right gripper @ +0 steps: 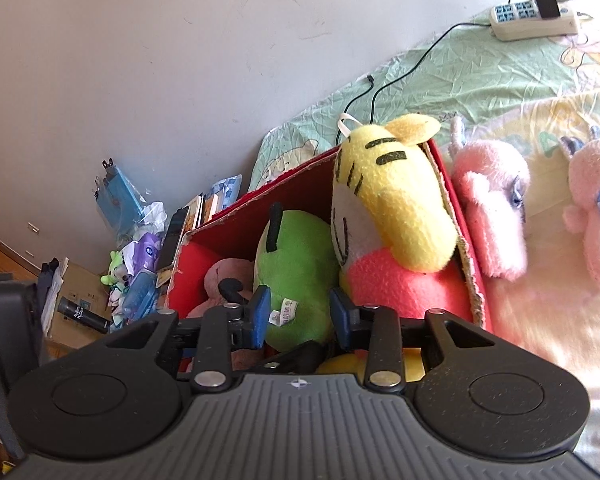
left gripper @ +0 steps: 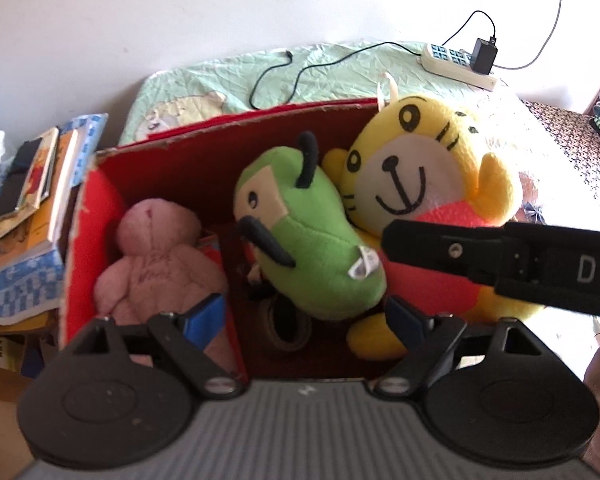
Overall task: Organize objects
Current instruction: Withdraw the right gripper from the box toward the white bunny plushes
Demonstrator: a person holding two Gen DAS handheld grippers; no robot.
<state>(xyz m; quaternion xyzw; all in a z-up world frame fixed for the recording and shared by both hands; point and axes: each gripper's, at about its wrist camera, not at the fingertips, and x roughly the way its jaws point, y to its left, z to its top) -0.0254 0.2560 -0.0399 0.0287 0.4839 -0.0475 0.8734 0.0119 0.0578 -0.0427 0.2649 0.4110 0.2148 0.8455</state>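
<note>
A red cardboard box (left gripper: 180,160) stands on the bed and holds three plush toys. A pink toy (left gripper: 156,256) lies at its left, a green toy (left gripper: 312,240) in the middle, and a yellow tiger (left gripper: 416,172) leans at its right. My left gripper (left gripper: 304,316) hovers open over the box's near side, with nothing between its blue pads. My right gripper (right gripper: 301,314) reaches in from the right, and its pads (right gripper: 260,312) press the tagged end of the green toy (right gripper: 296,264). In the left wrist view it shows as a black bar (left gripper: 500,256) across the tiger's red belly.
Two more pink plush toys (right gripper: 496,216) (right gripper: 596,208) lie on the bed right of the box. A power strip (left gripper: 456,62) with a charger and black cable sits by the wall. Books (left gripper: 32,192) are stacked left of the box. Bags and clutter (right gripper: 136,264) cover the floor.
</note>
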